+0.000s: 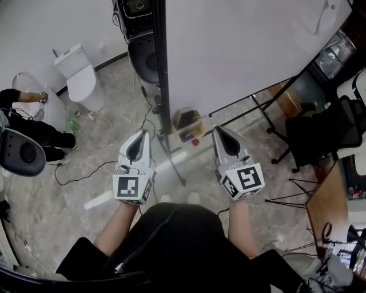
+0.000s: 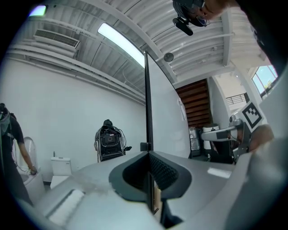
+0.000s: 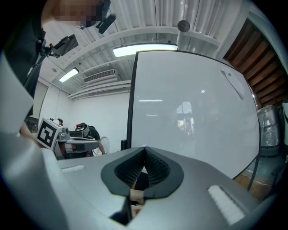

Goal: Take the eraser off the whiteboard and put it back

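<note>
Grey left gripper [image 1: 143, 133], right gripper [image 1: 218, 129]; black-white marker cubes [image 1: 132, 189]; ribbed black jaws; black clothes [image 1: 171, 240].

The whiteboard [image 1: 240, 51] stood as a wall straight ahead of the right gripper [image 1: 219, 129], and its dark frame edge [image 1: 162, 57] rose just ahead of the left gripper [image 1: 143, 133]. Open floor [image 1: 111, 114] lay left of that gripper. An office chair [image 1: 320, 134] crowded the right gripper's right.

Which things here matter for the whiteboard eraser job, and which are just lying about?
Job:
whiteboard
left gripper, shut, empty
right gripper, shut, empty
pale item on the board, possibly the eraser

Lying about:
toilet
black chair
box under the board
black machine
</note>
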Available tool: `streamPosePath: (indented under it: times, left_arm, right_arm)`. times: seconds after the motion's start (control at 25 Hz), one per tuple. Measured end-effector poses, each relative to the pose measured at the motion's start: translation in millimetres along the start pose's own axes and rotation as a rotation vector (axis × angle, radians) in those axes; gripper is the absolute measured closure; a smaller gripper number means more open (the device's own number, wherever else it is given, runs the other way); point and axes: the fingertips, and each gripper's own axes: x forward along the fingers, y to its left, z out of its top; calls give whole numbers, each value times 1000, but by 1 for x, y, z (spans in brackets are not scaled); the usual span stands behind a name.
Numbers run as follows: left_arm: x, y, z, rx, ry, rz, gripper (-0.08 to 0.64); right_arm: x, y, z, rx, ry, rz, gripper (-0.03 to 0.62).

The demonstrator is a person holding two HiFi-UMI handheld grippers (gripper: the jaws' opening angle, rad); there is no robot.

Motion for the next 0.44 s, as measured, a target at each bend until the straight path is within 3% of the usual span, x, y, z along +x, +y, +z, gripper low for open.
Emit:
streamPosePath:
  times: [0.44]
  left_arm:
    - [-1,-1,0,-14,-1,-17,555]
  right_arm:
    - [0,3,-1,4,3,-2,583]
